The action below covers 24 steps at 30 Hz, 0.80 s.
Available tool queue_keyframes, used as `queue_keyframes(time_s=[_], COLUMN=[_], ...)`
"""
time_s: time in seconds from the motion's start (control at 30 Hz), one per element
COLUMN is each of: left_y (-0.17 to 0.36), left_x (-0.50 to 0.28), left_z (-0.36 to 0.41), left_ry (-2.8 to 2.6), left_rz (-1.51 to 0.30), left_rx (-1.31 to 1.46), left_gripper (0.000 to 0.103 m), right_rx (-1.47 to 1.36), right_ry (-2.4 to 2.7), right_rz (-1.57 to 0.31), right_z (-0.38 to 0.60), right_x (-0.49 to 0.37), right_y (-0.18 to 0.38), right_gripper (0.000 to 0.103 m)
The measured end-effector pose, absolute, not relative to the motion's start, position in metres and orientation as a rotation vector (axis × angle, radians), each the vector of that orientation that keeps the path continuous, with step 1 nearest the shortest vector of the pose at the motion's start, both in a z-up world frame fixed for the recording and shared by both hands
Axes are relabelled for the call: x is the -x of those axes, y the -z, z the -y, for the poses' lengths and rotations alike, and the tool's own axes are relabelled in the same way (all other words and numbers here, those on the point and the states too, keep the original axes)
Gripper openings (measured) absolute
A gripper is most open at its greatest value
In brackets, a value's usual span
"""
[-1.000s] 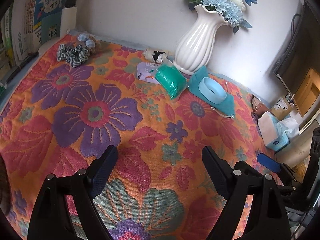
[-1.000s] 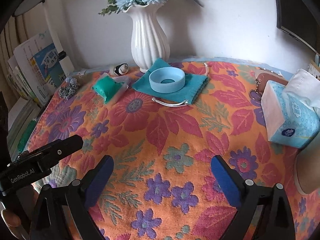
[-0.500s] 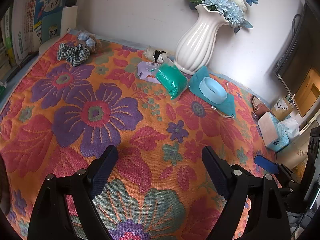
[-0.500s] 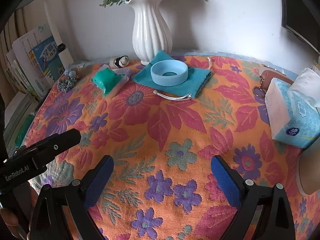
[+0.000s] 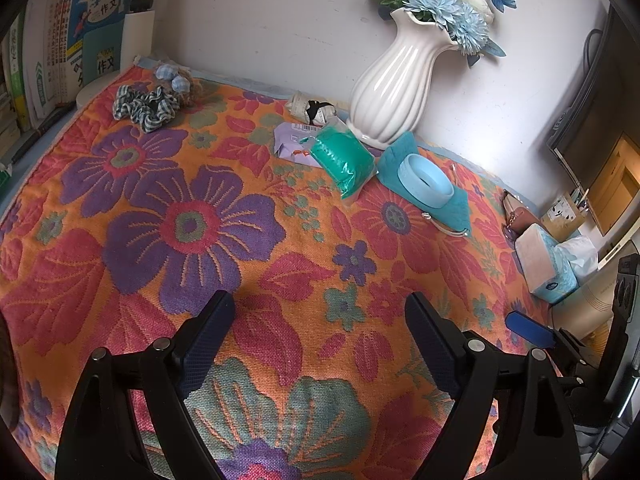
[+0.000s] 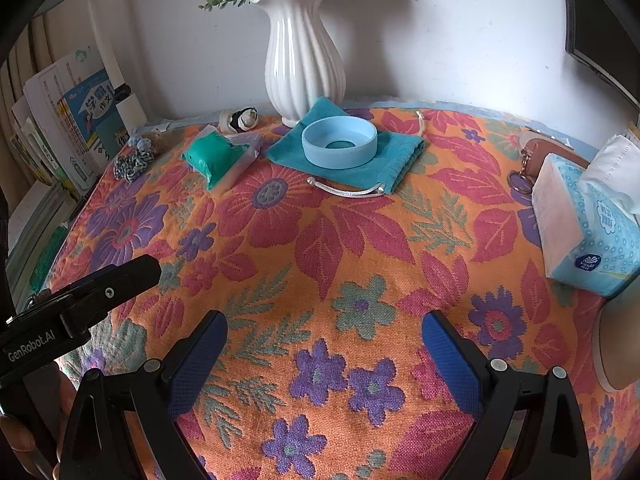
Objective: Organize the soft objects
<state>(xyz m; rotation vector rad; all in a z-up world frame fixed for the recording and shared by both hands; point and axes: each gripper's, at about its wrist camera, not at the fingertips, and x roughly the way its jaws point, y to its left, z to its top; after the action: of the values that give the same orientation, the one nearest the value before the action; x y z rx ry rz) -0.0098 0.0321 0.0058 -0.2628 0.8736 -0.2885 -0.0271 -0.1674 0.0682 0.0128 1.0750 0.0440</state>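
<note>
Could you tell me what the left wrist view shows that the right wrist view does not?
Left wrist only: the lilac packet under the green bag, and a dark screen at the right edge. Right wrist only: the whole tissue box front, with its logo. Both show the vase, ring, pouch, scrunchie, books.
</note>
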Motion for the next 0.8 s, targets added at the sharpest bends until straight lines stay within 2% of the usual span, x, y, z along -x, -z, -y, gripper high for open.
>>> queue_keyframes(time_s=[0.8], left_y=[-0.0065], left_x=[0.0103], left_z=[-0.0355], left_ry=[0.291], left_rz=[-0.876], left_rx=[0.284], left_gripper=[0.087], right_rx=[-0.014], right_ry=[-0.041], right_rz=[-1.080], right_z=[0.1669], right_x=[0.0265], right_y=[-0.0669], right_gripper=[0.097])
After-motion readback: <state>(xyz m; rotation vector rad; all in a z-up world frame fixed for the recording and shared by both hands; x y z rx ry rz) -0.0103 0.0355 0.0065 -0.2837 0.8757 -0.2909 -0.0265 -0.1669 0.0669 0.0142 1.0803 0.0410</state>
